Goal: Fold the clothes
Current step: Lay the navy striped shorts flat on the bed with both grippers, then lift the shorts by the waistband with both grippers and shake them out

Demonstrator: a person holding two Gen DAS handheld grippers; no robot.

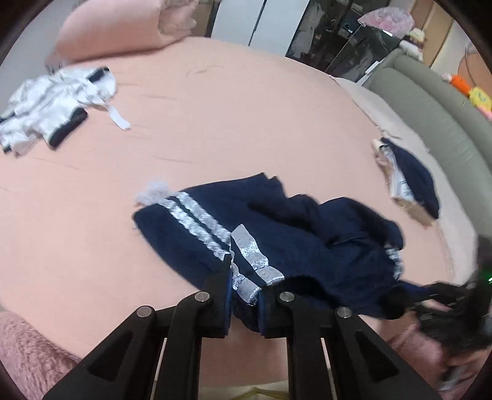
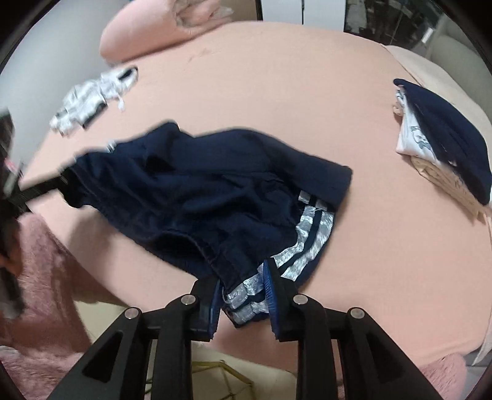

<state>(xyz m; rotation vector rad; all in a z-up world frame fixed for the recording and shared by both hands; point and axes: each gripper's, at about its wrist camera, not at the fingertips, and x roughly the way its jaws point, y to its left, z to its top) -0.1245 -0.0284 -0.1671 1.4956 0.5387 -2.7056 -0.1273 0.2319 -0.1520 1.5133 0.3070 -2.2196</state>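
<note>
Navy shorts (image 1: 276,234) with silver side stripes lie spread and rumpled across the pink bed sheet (image 1: 215,107), lifted at the near edge. The left gripper (image 1: 246,295) is pinching a striped hem, and the right gripper (image 2: 246,295) is pinching the striped side by the waistband. A white garment (image 1: 46,104) lies far off; a folded pile (image 2: 442,144) sits near the bed's edge

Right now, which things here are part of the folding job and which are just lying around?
Part of the job:
navy shorts, pinched at both ends by the left gripper and right gripper
crumpled white garment
folded stack

Lying around:
pink pillow
toys on the grey sofa
</note>
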